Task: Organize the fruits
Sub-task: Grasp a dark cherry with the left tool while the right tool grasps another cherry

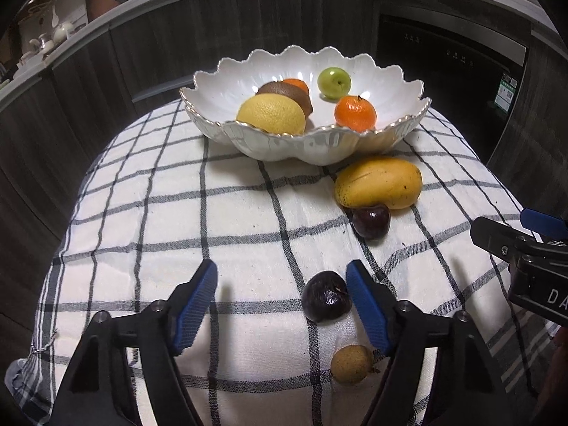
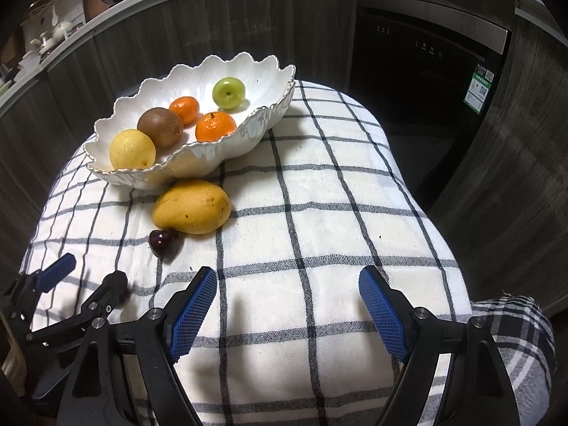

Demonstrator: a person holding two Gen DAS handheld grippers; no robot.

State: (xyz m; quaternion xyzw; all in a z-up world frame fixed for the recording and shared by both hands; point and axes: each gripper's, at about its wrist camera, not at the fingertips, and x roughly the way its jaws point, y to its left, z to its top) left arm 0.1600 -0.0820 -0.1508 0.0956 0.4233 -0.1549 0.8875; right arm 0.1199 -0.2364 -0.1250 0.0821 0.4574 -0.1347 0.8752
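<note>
Both grippers' jaws are standing open, gripping nothing; left gripper (image 1: pixel 282 305) is flanking a dark passion fruit (image 1: pixel 326 301). Mango (image 1: pixel 378 182) is lying lengthwise along the bowl (image 1: pixel 319 145), mid-table.

Home kitchen: dark wood cabinets (image 1: pixel 198 35), built-in dishwasher (image 2: pixel 426 56), countertop w/ crockery (image 1: pixel 53 35).

A white cloth (image 1: pixel 248 213) is showing a black check. The bowl (image 1: pixel 305 145) is gleaming white with gold edging, holding orange, yellow, brown and green fruit. The mango (image 1: pixel 378 181) is glowing yellow; pads (image 1: pixel 197 307) are showing blue.
</note>
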